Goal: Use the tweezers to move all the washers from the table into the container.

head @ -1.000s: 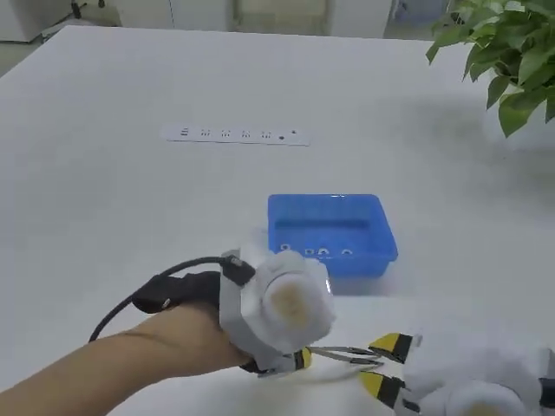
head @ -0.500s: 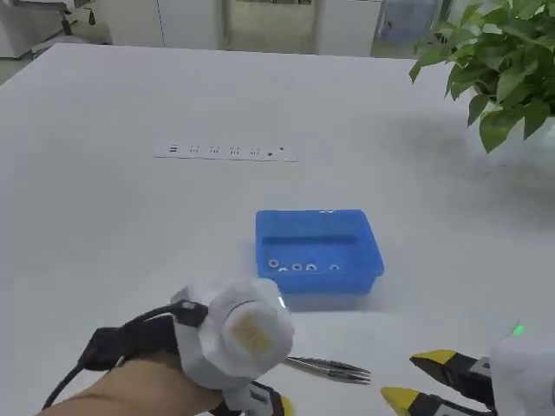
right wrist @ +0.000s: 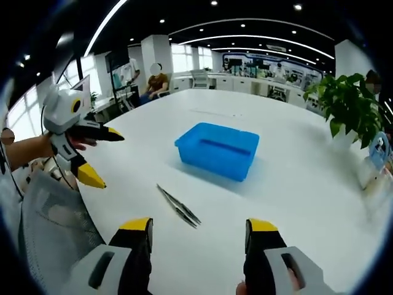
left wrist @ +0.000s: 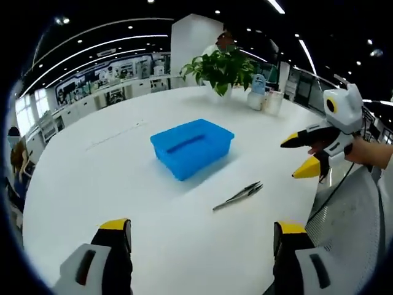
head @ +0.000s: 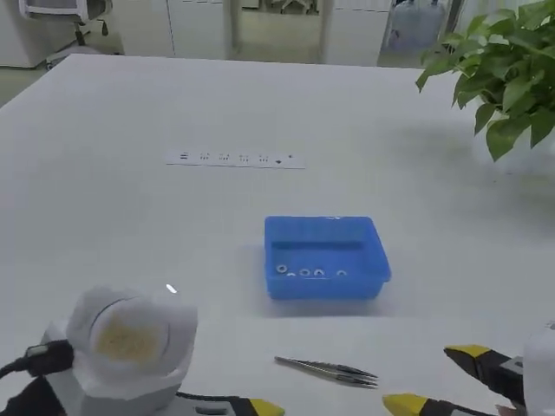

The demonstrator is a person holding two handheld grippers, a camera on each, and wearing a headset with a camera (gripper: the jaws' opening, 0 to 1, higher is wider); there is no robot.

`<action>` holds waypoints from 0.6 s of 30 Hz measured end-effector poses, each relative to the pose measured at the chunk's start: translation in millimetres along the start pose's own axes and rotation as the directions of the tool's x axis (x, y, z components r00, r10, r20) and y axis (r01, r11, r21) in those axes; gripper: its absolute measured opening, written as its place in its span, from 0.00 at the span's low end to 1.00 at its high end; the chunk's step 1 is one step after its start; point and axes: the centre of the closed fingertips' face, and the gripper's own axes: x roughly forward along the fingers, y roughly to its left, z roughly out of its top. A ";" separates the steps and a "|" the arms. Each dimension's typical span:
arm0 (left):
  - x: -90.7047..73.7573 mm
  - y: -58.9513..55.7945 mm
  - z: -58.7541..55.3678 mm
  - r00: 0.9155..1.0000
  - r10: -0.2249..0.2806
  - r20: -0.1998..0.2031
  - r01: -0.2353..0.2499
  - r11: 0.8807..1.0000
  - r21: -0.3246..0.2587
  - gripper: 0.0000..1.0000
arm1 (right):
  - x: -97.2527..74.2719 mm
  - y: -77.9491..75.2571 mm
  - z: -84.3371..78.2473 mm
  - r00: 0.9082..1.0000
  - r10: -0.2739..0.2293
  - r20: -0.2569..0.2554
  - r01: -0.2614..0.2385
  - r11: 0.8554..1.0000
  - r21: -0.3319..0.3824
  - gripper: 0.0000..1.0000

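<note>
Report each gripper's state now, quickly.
Left gripper: open, holding nothing.
Right gripper: open, holding nothing.
The tweezers lie loose on the table between them.

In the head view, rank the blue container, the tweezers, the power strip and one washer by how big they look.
1. blue container
2. power strip, long and thin, though it lies farther from the camera
3. tweezers, somewhat shorter and nearer, so close to the strip
4. washer, a mere dot
</note>
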 end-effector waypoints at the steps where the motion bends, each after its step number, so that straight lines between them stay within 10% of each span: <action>1: -1.3 -0.4 2.9 0.999 -0.008 0.034 0.009 1.000 -0.016 0.99 | 0.4 -1.3 -0.6 1.000 -0.002 -0.002 0.002 1.000 0.003 0.61; 18: -12.1 0.0 -20.9 0.999 0.016 -0.037 -0.017 1.000 -0.021 0.99 | -6.5 -10.7 -2.0 0.998 -0.064 0.004 0.064 0.998 -0.016 0.79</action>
